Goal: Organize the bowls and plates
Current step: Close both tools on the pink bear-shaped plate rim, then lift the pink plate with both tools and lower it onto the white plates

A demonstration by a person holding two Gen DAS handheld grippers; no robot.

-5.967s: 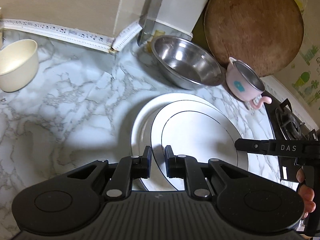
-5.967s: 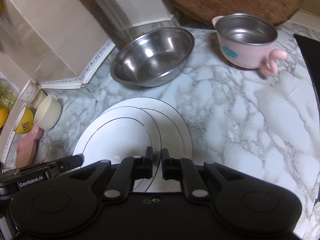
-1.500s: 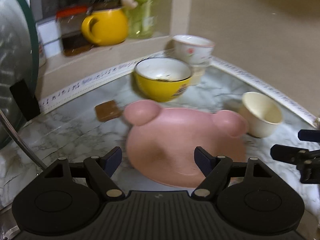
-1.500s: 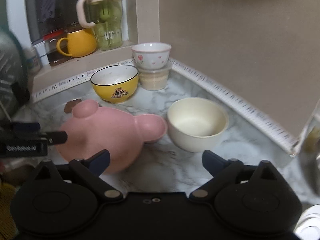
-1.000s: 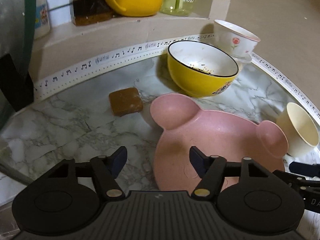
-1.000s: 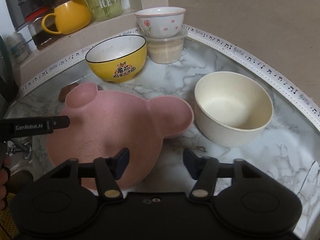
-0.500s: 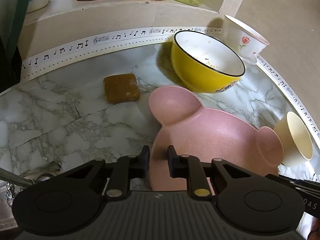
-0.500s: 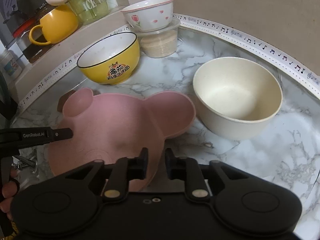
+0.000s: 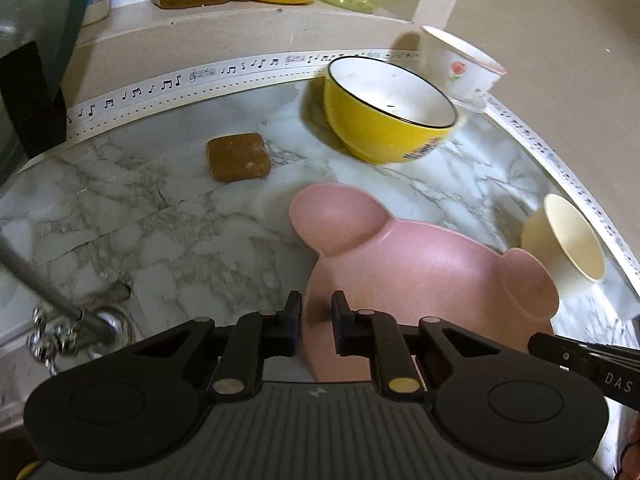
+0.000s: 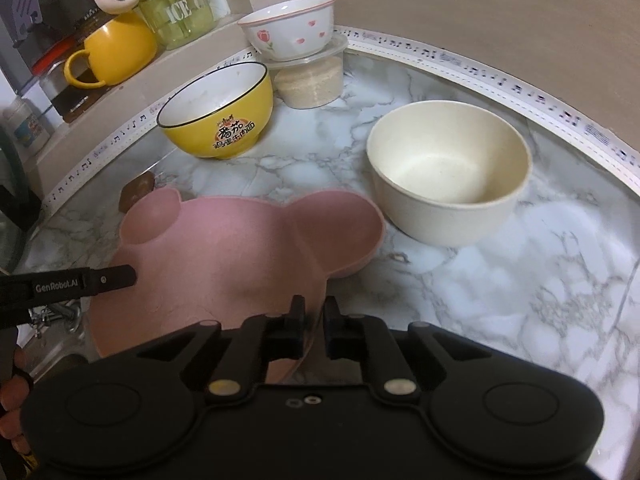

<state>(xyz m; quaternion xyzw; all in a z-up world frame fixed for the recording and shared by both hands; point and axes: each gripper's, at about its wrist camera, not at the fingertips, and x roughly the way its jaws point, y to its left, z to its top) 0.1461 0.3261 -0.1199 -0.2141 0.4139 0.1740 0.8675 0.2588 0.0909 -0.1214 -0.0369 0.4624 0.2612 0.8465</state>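
A pink bear-shaped plate (image 9: 420, 280) with two round ears lies on the marble counter (image 9: 168, 240). My left gripper (image 9: 317, 320) has the plate's near left rim between its jaws, which are still closing, and the pads touch the rim. In the right wrist view my right gripper (image 10: 314, 320) is shut on the near right rim of the pink plate (image 10: 240, 248). A cream bowl (image 10: 448, 176) stands just right of the plate. Behind the plate stands a yellow bowl (image 10: 218, 112).
A white flowered bowl (image 10: 288, 26) sits on a lidded plastic tub (image 10: 312, 80) in the corner. A brown block (image 9: 238, 156) lies left of the yellow bowl. A metal tap fitting (image 9: 60, 320) is at the near left. A yellow mug (image 10: 116, 50) and a green jug (image 10: 176, 8) stand on the ledge.
Both grippers' jaws went from wide apart to closed on the pink plate's near rim. The left gripper shifted a little along the rim.
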